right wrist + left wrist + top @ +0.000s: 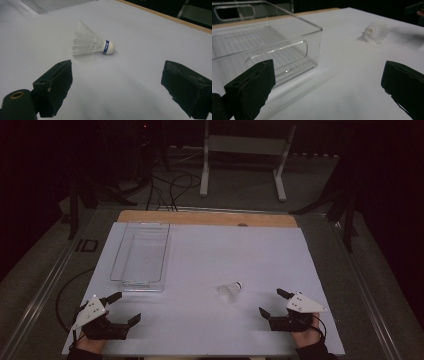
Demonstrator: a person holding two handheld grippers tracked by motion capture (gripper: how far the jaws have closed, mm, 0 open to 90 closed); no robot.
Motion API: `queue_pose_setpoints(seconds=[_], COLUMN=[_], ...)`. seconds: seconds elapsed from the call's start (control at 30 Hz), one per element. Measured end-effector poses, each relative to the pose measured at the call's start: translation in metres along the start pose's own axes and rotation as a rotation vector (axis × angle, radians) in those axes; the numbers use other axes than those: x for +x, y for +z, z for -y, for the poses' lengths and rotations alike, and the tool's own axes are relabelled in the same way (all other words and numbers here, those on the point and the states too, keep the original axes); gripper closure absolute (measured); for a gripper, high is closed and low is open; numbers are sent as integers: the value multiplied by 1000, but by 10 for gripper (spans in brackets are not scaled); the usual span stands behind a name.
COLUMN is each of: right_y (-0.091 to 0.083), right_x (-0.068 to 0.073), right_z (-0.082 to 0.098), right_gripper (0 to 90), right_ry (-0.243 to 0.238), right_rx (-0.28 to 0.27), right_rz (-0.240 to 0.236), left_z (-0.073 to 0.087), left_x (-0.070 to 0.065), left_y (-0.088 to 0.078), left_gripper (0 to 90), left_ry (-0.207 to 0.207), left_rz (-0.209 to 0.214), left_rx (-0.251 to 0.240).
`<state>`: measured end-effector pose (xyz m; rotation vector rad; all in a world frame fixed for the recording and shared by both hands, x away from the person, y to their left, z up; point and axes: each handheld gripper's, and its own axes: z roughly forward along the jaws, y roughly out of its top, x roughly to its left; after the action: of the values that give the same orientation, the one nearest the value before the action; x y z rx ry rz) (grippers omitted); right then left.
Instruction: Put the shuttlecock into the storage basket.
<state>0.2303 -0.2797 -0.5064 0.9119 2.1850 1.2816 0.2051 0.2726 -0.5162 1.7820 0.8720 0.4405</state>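
A white shuttlecock (230, 291) (91, 45) (375, 33) with a blue band lies on its side on the white table top (210, 255), right of centre. A clear plastic bin (141, 255) (262, 47) stands empty at the left. My left gripper (119, 309) (329, 87) rests near the front left edge, open, with nothing between its jaws; the bin's near corner is just ahead of it. At the front right, my right gripper (270, 303) (115, 87) is open as well, pointing toward the shuttlecock a short way ahead.
A wooden strip (207, 218) runs along the table's far edge. Beyond it are a white frame stand (243, 155) and cables (170, 187) on the floor. Dark stands flank both sides.
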Motion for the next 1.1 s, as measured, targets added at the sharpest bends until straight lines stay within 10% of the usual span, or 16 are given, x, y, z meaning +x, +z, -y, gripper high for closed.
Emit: queue_pose_setpoints(seconds=[0.77,1.1], right_y=[-1,-1], right_x=[7,7], right_z=[-3,-4], right_gripper=[97,97], right_ry=[-48,-54], right_rx=[-7,-10], right_rz=[24,37], left_z=[-20,-45], left_x=[-6,-9], left_y=[3,6], left_gripper=[1,0], left_ry=[22,104], left_rz=[35,29], left_rx=[71,165])
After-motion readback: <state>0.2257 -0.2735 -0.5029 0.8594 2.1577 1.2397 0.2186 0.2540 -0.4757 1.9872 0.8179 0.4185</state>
